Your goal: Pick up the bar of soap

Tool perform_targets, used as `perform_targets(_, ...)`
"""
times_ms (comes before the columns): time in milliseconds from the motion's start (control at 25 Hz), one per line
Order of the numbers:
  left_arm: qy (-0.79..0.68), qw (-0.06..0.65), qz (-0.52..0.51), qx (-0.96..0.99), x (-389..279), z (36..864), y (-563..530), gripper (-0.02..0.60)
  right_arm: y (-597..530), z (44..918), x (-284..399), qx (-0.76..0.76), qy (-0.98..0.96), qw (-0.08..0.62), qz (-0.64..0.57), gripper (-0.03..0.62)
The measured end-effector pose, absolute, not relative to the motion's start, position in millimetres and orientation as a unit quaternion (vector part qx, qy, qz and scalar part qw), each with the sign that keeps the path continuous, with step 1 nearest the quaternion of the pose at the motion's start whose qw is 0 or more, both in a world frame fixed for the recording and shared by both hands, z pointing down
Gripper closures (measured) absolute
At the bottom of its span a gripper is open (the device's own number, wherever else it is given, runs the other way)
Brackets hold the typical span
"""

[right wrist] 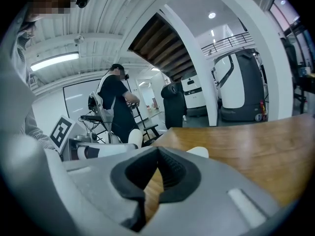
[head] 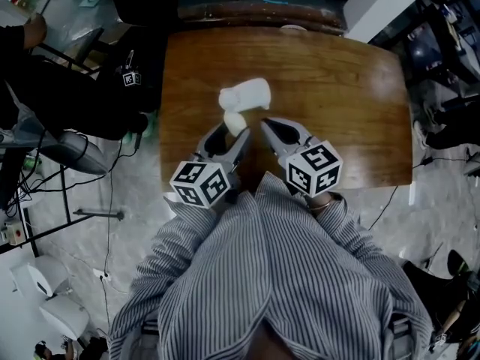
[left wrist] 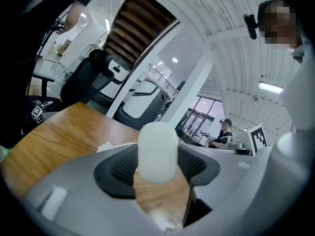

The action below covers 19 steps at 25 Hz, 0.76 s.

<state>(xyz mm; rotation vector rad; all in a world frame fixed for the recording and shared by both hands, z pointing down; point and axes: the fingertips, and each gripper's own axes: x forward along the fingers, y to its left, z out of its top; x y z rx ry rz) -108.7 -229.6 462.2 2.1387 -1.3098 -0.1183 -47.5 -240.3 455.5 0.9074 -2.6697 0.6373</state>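
1. Your left tongs (head: 235, 132) clamp the white bar of soap (left wrist: 157, 151) between their pads, over the wooden surface (head: 337, 103).
2. Your right tongs (right wrist: 157, 166) are closed and empty, just beside.
3. Another white lump (head: 246, 94) lies just beyond.

Head view looks steeply down; gripper views skim the same table (head: 337, 88) (low, close).

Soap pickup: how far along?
Done: left gripper is shut on the bar of soap. In hand: the lift; whether it is off the table isn't clear. Right gripper is shut, empty. A second white object lies on the table.
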Motion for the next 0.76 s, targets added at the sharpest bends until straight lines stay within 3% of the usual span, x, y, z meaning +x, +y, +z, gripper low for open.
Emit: perform_targets(760,-0.489,0.292,-0.037,0.821,-103,457,-234,0.318,-248,454,-36,0.333,-0.912,0.117,0.208,0.592)
